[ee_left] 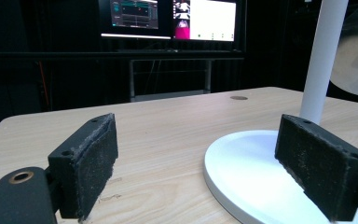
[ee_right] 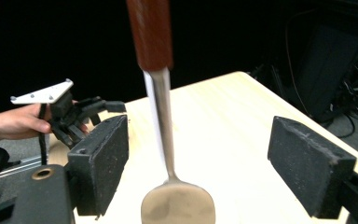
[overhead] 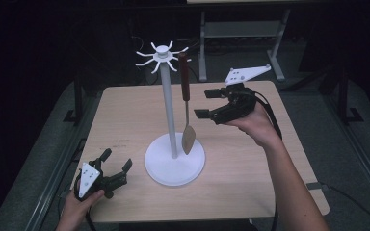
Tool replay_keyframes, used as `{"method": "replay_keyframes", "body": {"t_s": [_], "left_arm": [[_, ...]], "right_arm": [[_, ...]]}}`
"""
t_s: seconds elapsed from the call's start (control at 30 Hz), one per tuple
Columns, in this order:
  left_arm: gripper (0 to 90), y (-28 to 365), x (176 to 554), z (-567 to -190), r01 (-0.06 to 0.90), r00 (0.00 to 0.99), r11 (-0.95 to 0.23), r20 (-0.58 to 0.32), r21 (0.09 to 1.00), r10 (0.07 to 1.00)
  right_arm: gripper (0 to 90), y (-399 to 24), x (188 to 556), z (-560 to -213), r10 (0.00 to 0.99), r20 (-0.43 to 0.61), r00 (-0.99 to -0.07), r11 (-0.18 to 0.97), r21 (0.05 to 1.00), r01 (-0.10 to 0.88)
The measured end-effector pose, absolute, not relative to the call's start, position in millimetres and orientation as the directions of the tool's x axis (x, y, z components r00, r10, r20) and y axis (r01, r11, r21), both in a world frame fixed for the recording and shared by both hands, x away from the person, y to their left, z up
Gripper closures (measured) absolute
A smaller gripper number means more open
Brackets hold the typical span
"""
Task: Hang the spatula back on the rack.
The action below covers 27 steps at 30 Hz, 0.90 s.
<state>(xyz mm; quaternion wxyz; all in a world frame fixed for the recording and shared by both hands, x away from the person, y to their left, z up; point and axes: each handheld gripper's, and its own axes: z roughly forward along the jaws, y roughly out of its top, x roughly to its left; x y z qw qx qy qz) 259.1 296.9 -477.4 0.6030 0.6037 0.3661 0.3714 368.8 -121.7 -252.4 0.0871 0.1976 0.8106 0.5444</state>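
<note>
Now: spatula point(overhead: 187, 103) hangs on white stand point(overhead: 169, 106), at 9 o'clock of right claw point(overhead: 211, 102) (jaws apart, gripping nothing) | left claw point(overhead: 116, 166) apart on counter point(overhead: 250, 163).

The table point(overhead: 125, 110) is looking like light wood, smooth and matt, with thin grain lines showing. The stand point(overhead: 174, 166) is looking like white plastic, smooth and a little shiny on its round base. The spatula point(ee_right: 177, 205) is showing a dull grey metal blade and stem, and its handle point(ee_right: 151, 32) is looking like red-brown wood with a soft shine. The pads point(ee_left: 91, 163) are looking black, rough and grainy, like foam.
</note>
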Motion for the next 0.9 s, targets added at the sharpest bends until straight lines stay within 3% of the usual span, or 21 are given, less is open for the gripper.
{"method": "replay_keyframes", "body": {"t_s": [0.9], "left_arm": [[12.6, 297, 259, -478, -0.004, 0.455, -0.003, 0.004, 1.000, 0.890]], "right_arm": [[18.2, -178, 369, -311, 0.571, 0.105, -0.814, 0.332, 0.878, 0.345]]}}
